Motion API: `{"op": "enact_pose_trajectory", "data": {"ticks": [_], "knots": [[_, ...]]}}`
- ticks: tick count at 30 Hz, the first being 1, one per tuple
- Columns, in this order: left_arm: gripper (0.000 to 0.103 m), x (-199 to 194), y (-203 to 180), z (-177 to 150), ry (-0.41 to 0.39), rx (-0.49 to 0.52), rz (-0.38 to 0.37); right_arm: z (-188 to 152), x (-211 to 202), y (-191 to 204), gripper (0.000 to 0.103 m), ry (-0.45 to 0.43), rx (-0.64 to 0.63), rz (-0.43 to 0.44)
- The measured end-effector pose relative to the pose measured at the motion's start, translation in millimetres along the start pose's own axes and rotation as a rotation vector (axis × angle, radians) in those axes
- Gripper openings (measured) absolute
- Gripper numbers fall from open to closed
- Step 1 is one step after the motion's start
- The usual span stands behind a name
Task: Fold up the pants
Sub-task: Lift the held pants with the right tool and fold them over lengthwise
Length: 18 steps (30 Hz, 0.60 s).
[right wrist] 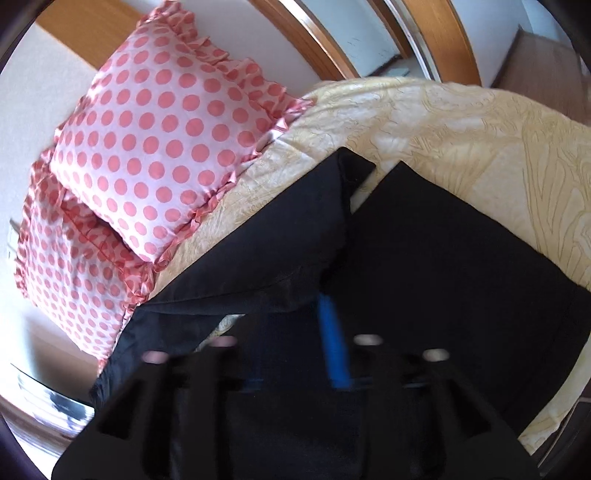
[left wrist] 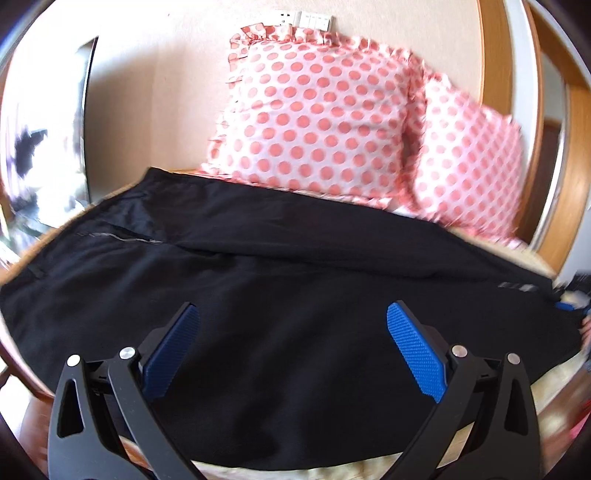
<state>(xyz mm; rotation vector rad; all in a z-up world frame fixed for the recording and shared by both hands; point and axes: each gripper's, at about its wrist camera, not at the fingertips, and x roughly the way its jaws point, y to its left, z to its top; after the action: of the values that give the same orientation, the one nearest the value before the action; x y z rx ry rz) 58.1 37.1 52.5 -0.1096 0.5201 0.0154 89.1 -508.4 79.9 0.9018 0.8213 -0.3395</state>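
- My left tongs [left wrist: 291, 339]: jaws spread wide, blue ribbed pads [left wrist: 415, 354] facing each other across a broad gap, nothing between them. They hover over the black cloth; whether they touch it I cannot tell.
- My right tongs [right wrist: 332, 343]: badly blurred. One blue pad [right wrist: 334, 343] shows as a narrow upright strip amid black fabric. The jaws look drawn close together with cloth about them, but whether they grip it I cannot tell.
- Black pants [left wrist: 280, 266]: spread across the bed, filling the middle of the left wrist view from edge to edge. A thin grey zip or pocket line [left wrist: 118, 236] runs near their far left part.
- Same pants in the right wrist view [right wrist: 436, 251]: two leg ends lie side by side, pointing away, a narrow wedge of bedcover showing between them. Nearer the camera the left-hand leg's edge is raised, with bedcover visible beneath it.
- Bedcover [right wrist: 461, 122]: pale yellow with a leaf-like pattern, lying under the pants.
- Two pillows, white with pink dots and frilled edges: one [left wrist: 317, 118] propped at the wall just beyond the pants, the second [left wrist: 472, 173] beside it, overlapping.
- Wall switch plate [left wrist: 306, 18]: white, above the pillows.
- Wooden frame [right wrist: 325, 40]: beyond the bed.
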Motion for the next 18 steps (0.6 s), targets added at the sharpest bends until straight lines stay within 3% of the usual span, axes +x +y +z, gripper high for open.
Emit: {"op": "enact_pose_trajectory", "data": {"ticks": [3,9,13,18], "knots": [[0.101,-1,3,-2,0.017,0.0,0.0,-2,4,-4,0.049,0.021,0.054,0.043],[0.101,0,5,-5,0.029,-0.004,-0.017,2,17,-1,0.044,-0.009,0.073,0.028],[0.101,2,7,-6,0.05,-0.017,-0.038,10,27,-2,0.006,-0.027,0.057,0.026],[0.101,-5,6,-6,0.009,-0.01,-0.024,21,4,-8,0.003,-0.127,0.072,0.07]]}}
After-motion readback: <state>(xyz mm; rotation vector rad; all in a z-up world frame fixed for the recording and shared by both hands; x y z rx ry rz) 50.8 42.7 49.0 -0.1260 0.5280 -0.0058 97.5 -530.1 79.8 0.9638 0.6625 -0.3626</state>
